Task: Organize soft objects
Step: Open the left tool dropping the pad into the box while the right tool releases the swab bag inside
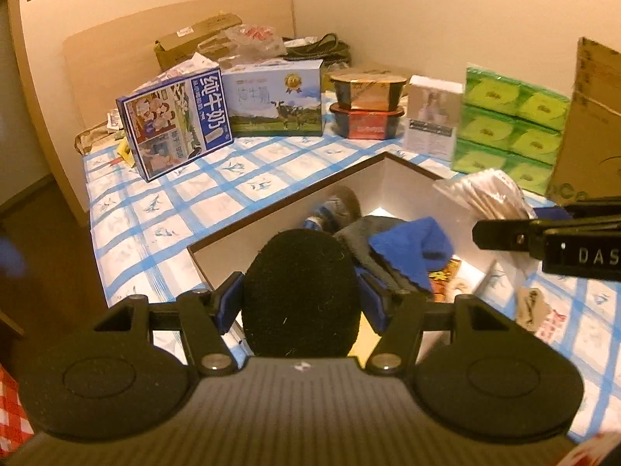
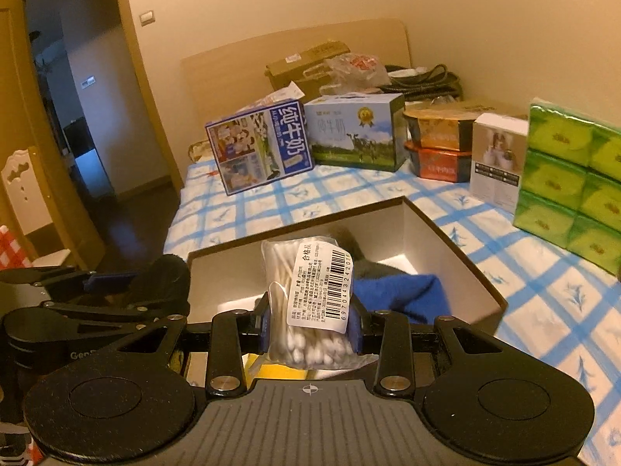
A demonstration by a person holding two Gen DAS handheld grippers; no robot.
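My left gripper [image 1: 300, 303] is shut on a round black sponge pad [image 1: 300, 291] and holds it above the near edge of the open white box [image 1: 399, 178]. My right gripper [image 2: 310, 330] is shut on a clear bag of cotton swabs [image 2: 306, 291] with a barcode label, also above the box [image 2: 458, 248]. Inside the box lie a blue cloth [image 1: 411, 248] and grey fabric [image 1: 357, 233]. The blue cloth shows in the right wrist view [image 2: 399, 295] too. The right gripper appears at the right of the left wrist view [image 1: 504, 233], the left gripper at the left of the right wrist view [image 2: 116, 283].
The box sits on a bed with a blue checked cover [image 1: 217, 190]. Behind it stand milk cartons [image 1: 174, 120], stacked food tubs [image 1: 366, 105], a white carton [image 1: 431, 120] and green tissue packs [image 1: 508, 128]. A cardboard box [image 1: 594, 124] stands at the right. A doorway [image 2: 70, 116] is on the left.
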